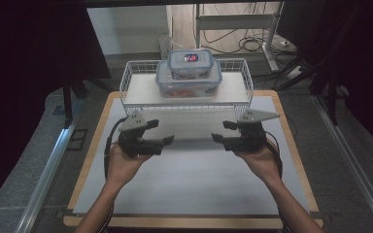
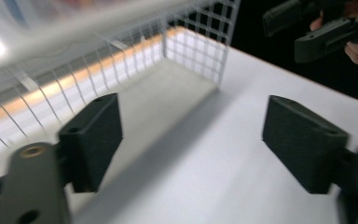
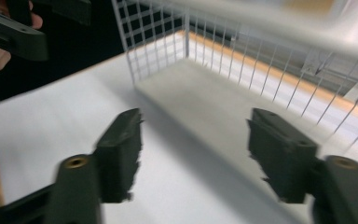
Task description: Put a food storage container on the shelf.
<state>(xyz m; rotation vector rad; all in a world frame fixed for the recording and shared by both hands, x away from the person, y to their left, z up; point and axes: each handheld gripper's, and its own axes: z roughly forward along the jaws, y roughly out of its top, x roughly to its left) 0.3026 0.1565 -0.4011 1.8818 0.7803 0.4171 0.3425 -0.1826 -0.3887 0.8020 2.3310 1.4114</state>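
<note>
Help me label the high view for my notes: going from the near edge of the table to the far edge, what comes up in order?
The person's forearms, left gripper and right gripper side by side, white wire basket, large clear lidded container, small container stacked on it.

Overall light: high view was dim, its left and right margins nearly black; the white tabletop (image 1: 189, 165) was the brightest area.
Source: light fell from above.
Shadows: a soft shadow band lay under the wire rack (image 1: 187, 104); both gripper views showed a grey shadow along its foot.
Glare: a blown-out white patch sat at the upper left of the left gripper view.
Blur: both gripper views were motion-smeared, worst on the rack's top rim (image 3: 279, 23) and the near jaws.
Focus: high view was soft and grainy.
</note>
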